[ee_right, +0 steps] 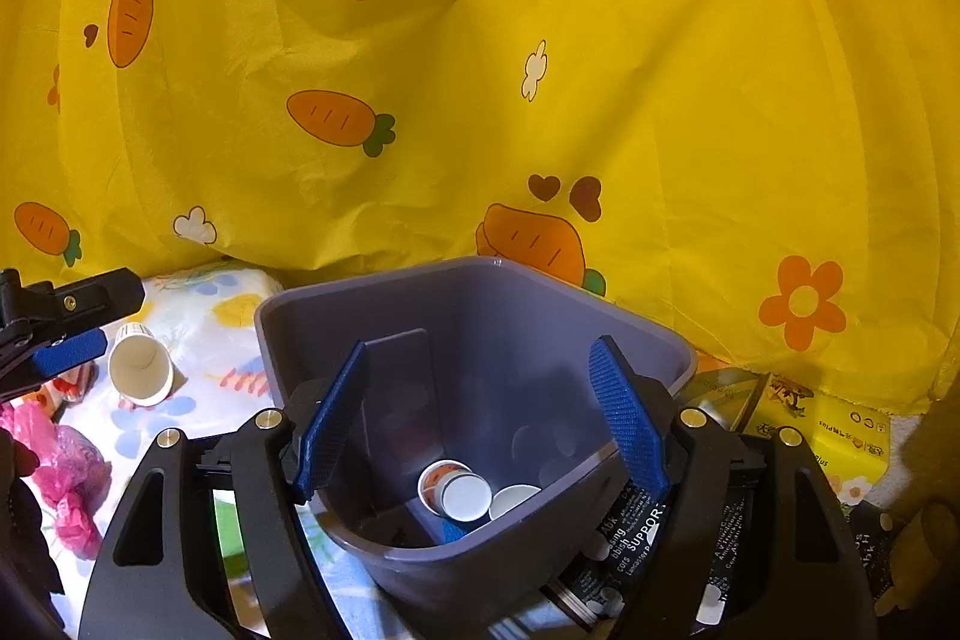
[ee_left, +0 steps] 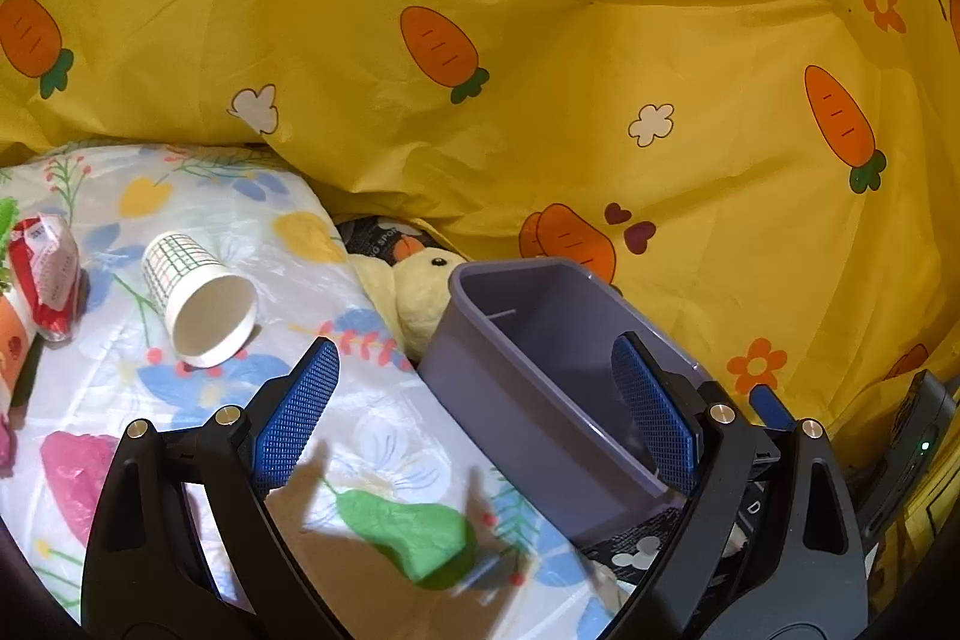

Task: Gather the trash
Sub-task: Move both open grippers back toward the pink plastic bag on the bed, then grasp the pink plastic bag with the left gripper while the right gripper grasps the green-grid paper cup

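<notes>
- Left of centre, left wrist view: paper cup [ee_left: 201,301] lies on its side on the floral sheet [ee_left: 384,436], mouth toward lower right, long axis slanting from upper left. Left gripper [ee_left: 474,412] stands wide and empty; cup sits up and left of its jaws.
- Lower centre, right wrist view: right gripper [ee_right: 480,412], jaws apart, empty, hangs over the grey bin [ee_right: 480,292]. Cup lies far left, beside the left gripper; I judge the left hand nearer.

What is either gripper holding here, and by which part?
Nothing. The left gripper and the right gripper both stand open; the right's fingers straddle the bin without pressing it.
</notes>
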{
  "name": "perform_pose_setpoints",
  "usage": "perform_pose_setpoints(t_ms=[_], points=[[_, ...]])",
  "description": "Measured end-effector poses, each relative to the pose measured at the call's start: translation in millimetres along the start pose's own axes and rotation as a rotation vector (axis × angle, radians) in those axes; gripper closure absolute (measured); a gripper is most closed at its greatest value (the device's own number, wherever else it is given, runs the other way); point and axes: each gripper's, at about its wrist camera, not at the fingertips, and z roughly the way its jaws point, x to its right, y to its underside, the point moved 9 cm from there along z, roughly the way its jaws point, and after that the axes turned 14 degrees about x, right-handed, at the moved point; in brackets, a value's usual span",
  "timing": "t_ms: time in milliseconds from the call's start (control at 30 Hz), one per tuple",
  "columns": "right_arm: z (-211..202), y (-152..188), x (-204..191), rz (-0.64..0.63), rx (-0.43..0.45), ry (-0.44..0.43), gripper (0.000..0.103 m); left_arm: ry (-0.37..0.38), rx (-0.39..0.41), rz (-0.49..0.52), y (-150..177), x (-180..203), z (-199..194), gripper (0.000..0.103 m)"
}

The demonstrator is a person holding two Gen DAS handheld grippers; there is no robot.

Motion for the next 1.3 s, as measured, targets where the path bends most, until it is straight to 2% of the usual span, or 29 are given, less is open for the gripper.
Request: perform_pose_setpoints(t_ms=[133,267,533,633,800,933,1267,1300], points=[[-13,-4,-11,0.011,0.012,-0.033,0.028,-0.038,0.018,0.013,0,-16,-25,0.012],[-26,-2,-30,0.022,0.014,-0.085,0.028,-0.106,0.042,0.032,1,-41,-54,0.012],[-50,11,-97,-0.003,-0.013,-0.244,0.028,-0.3,0.094,0.055,5,-109,-114,0.012],[-55,17,-117,-0.007,-0.03,-0.289,0.028,-0.341,0.087,0.035,9,-132,-129,0.012],[-61,28,-139,-0.024,-0.05,-0.325,0.028,-0.373,0.048,0.013,23,-155,-141,0.012],[-63,37,-150,-0.03,-0.074,-0.342,0.028,-0.377,0.014,0.021,35,-159,-140,0.012],[-50,49,-165,-0.056,-0.121,-0.358,0.028,-0.335,-0.095,0.002,55,-153,-89,0.012],[-47,49,-166,-0.06,-0.124,-0.358,0.028,-0.335,-0.108,-0.002,57,-155,-83,0.015]])
